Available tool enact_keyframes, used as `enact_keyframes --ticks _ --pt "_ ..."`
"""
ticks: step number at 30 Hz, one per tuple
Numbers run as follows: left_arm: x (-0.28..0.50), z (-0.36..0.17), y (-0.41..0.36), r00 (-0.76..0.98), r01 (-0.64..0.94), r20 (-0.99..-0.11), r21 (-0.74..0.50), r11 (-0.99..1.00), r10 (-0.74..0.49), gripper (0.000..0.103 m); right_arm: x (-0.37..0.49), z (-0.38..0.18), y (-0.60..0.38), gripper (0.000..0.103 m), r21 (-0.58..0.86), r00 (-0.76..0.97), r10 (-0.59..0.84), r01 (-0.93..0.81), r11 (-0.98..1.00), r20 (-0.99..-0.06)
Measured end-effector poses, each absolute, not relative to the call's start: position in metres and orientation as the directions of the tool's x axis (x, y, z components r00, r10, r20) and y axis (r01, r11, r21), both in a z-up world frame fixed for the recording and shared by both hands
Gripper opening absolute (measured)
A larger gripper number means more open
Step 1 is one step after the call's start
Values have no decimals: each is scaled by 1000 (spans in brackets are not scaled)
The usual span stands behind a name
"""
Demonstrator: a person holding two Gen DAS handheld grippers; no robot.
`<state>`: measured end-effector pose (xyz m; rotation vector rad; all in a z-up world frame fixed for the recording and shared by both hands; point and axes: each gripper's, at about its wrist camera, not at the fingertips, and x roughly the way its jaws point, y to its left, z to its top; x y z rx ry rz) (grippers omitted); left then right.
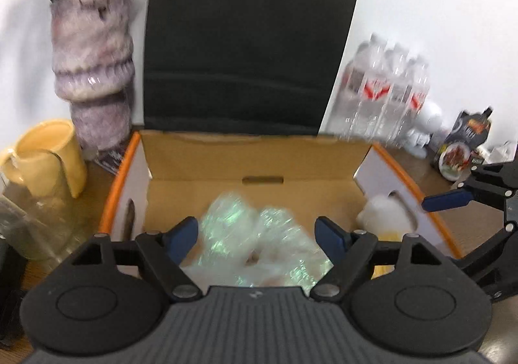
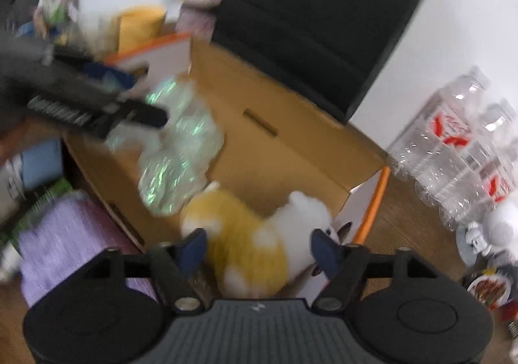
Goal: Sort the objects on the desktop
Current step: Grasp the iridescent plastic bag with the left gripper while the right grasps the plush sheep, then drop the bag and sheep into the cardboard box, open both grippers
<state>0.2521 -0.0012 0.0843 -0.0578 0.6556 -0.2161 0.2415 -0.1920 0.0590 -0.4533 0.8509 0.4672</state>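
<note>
A cluttered home or office desk — wooden top, white wall behind. A marbled vase [image 1: 92, 72] of flowers, a yellow mug [image 1: 53, 153], shrink-wrapped water bottles [image 1: 385, 88] and an open cardboard box [image 1: 259, 169] (black lid raised) crowd it.

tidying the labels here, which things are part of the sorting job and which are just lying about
In the job: cardboard box, iridescent plastic bag, yellow and white plush toy.

Lying about: water bottles, vase, yellow mug.
</note>
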Motion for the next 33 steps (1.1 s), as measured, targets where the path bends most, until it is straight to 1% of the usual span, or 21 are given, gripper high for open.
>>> enact_keyframes --ticks 2,3,5,6,7,10,13,17,18,19,20,21,24,26,28,31,33 --pt "246 93 4 779 180 -586 -132 975 -224 89 240 69 -200 90 -123 563 253 -545 829 -787" --pt "243 98 6 783 180 -579 -138 974 -227 93 240 74 -204 89 -89 559 276 -538 838 -782" --pt "238 104 11 778 169 -589 -141 975 -220 93 238 82 -211 90 -35 579 284 -476 879 -764" --pt "235 107 14 772 161 -597 -150 975 -219 94 241 84 -215 90 -2 584 271 -424 906 -765" --pt "231 108 15 767 152 -606 -152 977 -213 98 243 85 -219 90 45 581 263 -361 931 -770" --pt "214 110 14 760 159 -617 -132 979 -206 98 241 89 -224 90 174 537 271 -224 959 -799" --pt "191 111 12 740 186 -634 -128 974 -224 98 223 91 -219 90 174 569 256 -195 965 -781" --pt "151 118 7 763 164 -618 -95 982 -188 99 180 95 -203 90 140 618 228 -187 972 -752" --pt "135 120 9 781 155 -594 -114 981 -192 102 162 96 -200 90 132 647 219 -180 975 -731" --pt "118 121 11 799 145 -569 -134 980 -196 103 145 97 -197 90 124 674 210 -173 977 -708" --pt "101 119 13 806 145 -558 -140 980 -199 103 128 98 -195 91 117 701 200 -166 979 -685" --pt "84 117 14 812 144 -548 -145 979 -201 103 106 93 -192 95 115 734 192 -154 981 -651" --pt "27 99 15 825 170 -524 -128 977 -212 103 42 75 -184 99 110 807 180 -142 984 -563" --pt "-7 78 18 822 191 -521 -125 974 -229 103 5 58 -179 102 100 824 171 -139 985 -540" --pt "-31 56 20 810 185 -545 -115 976 -218 103 -21 37 -176 103 94 829 163 -134 987 -535" --pt "-52 26 18 788 167 -589 -78 983 -181 103 -49 6 -167 103 29 808 121 -128 991 -577" --pt "-61 19 16 793 148 -592 -41 988 -143 103 -61 -9 -160 103 -13 794 101 -135 991 -599"
